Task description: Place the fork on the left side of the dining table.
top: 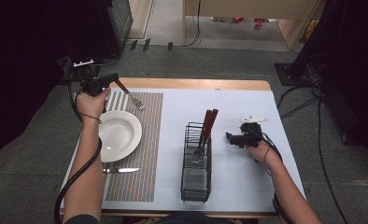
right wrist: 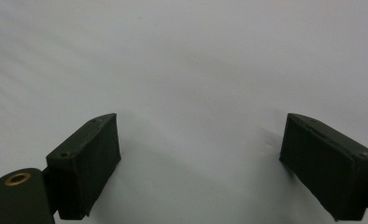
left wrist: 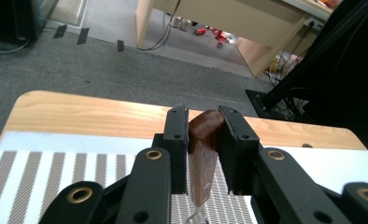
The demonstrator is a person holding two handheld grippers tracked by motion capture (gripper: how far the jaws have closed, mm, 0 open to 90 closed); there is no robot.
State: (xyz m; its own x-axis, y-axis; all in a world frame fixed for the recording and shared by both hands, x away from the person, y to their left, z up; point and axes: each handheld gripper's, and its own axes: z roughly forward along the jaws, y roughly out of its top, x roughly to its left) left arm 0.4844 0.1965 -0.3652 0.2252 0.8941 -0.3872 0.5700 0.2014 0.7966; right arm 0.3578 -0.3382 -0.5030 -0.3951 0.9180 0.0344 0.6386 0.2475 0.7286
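1. Wooden-handled metal fork [top: 128, 95] is the thing in hand; we see it clamped by its dark red-brown handle [left wrist: 203, 158] between the jaws of the left gripper [top: 111, 80], held in the air over the far end of the striped placemat, its tines slanting down towards the mat, beyond the plate.
2. We see the pale blue-white table cover [top: 247, 177] spread over the light wooden table [top: 196, 84], whose bare far edge shows beyond it.
3. We see the grey-and-white striped woven placemat [top: 140, 177] lying on the left part of the cover.
4. We find the black wire cutlery basket [top: 195, 179] standing near the middle of the table, with two wooden-handled utensils [top: 208, 122] leaning in its far end.
5. We see the round white deep plate [top: 119, 133] resting on the placemat.
6. We see the right gripper [top: 236, 138] held low over the bare cover just right of the basket, its jaws spread wide with nothing between them.
7. We see the steel table knife [top: 122, 170] lying on the mat, just on the near side of the plate.
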